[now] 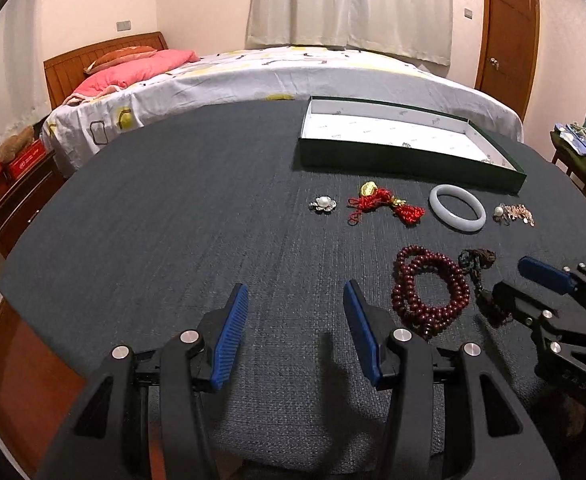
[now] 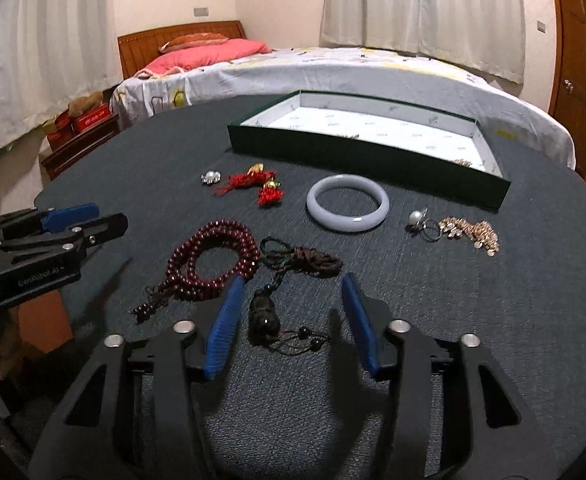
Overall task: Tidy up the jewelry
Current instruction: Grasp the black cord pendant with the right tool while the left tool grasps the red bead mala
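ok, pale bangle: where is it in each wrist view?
Left wrist: pale bangle right of centre, between the red tassel charm and the pearl cluster.
Right wrist: pale bangle at centre, above the gripper fingers.
Shared landmark: the green box just behind it.

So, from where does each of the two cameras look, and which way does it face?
Left wrist: on the left gripper, looking down across the dark table; jaws open over bare cloth, right gripper at its right.
Right wrist: on the right gripper, jaws open around a dark pendant necklace; left gripper at its left.
Shared: red bead bracelet, pale bangle, green box, bed.
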